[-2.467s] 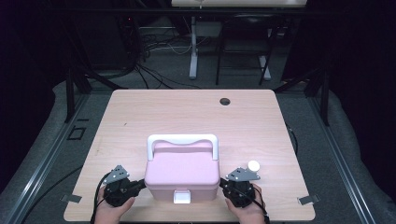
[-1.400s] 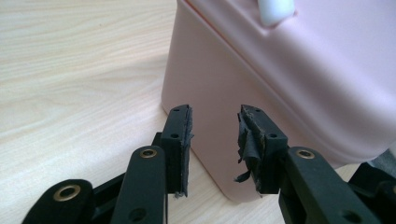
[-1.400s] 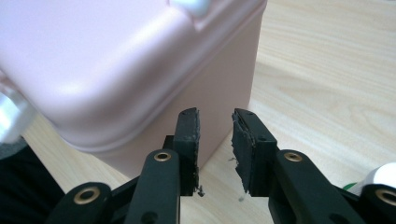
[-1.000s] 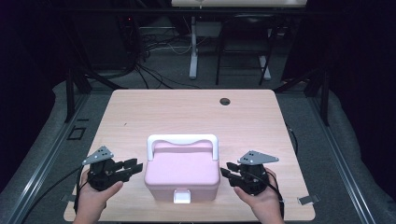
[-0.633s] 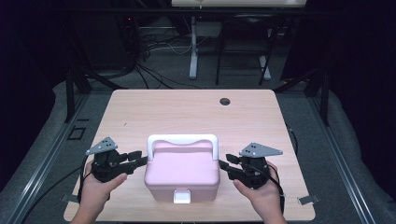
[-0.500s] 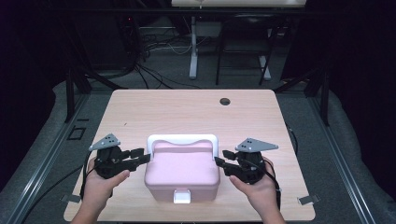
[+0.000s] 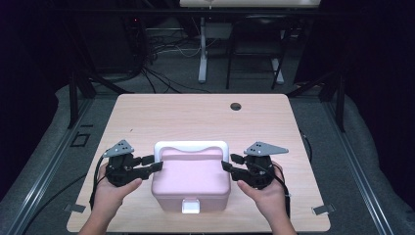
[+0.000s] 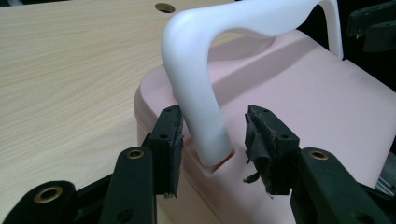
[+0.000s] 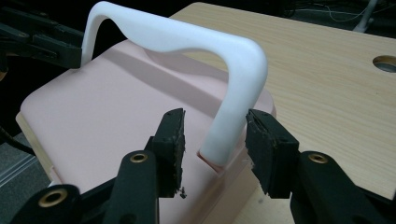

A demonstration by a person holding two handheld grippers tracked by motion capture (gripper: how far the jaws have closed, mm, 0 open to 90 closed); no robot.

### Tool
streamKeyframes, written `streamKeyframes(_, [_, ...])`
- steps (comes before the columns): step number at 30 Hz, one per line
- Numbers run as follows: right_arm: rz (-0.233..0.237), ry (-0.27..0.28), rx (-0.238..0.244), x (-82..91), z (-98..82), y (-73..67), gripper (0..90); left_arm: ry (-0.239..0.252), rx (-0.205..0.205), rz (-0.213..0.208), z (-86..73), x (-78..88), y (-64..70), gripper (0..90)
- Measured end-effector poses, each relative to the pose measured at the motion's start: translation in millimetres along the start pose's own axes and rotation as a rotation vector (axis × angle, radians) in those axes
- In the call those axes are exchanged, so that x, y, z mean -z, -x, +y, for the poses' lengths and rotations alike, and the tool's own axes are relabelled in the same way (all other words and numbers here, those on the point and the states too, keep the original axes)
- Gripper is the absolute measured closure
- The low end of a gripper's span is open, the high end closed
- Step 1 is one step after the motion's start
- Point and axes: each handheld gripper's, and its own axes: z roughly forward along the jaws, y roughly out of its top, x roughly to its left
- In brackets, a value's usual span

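Straddling handle (image 8: 243, 28) legs | left gripper (image 8: 212, 135): jaws just been opening, wide, handle's left leg between pads, no squeeze | right gripper (image 9: 215, 135): jaws just been opening, wide, right leg between pads, gaps both sides | box (image 7: 191, 178): pink, lid shut, handle upright, near front edge of table (image 7: 195, 112), between both hands

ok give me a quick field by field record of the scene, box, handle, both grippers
box: pink plastic lidded box with a white front latch, near the front edge of the light wooden table
handle: white arched plastic handle, standing upright
left gripper: jaws just been opening, handle's left leg between them, no pad pressing
right gripper: jaws just been opening, handle's right leg between them, gaps both sides
table extras: round hole at far edge
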Motion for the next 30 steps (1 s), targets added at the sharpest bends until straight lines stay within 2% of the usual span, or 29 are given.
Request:
streamKeyframes(4, [0.005,0.009,-0.021,-4.3,-5.5,4.7,55.6,0.02,0.044,-0.015,-3.7,-2.9,-5.3,56.9])
streamKeyframes(5, [0.013,0.022,-0.036,-6.8,-7.7,8.5,55.6,0.037,0.056,-0.024,-5.0,-4.3,-6.3,56.7])
streamKeyframes(12, [0.035,0.015,-0.056,-13.4,-10.8,13.1,55.2,0.034,0.046,-0.021,-3.1,-5.8,-4.6,59.0])
streamKeyframes(14, [0.048,0.01,-0.061,-15.8,-11.4,13.5,56.7,0.032,0.037,-0.024,-2.7,-6.8,-3.7,59.2])
streamKeyframes(17, [0.06,0.011,-0.056,-17.5,-11.6,12.1,62.0,0.042,0.046,-0.021,-3.8,-7.0,-3.3,60.8])
streamKeyframes(20, [0.047,0.018,-0.044,-17.2,-11.6,11.5,65.5,0.055,0.052,-0.024,-4.9,-6.2,-4.5,64.9])
streamKeyframes(26, [0.02,0.023,-0.007,-15.2,-11.7,6.5,69.4,0.065,0.011,0.0,-5.8,-3.8,-1.1,69.7])
streamKeyframes(30, [0.014,0.029,0.001,-13.1,-12.2,4.1,71.6,0.076,0.012,0.006,-7.6,-3.5,1.6,72.3])
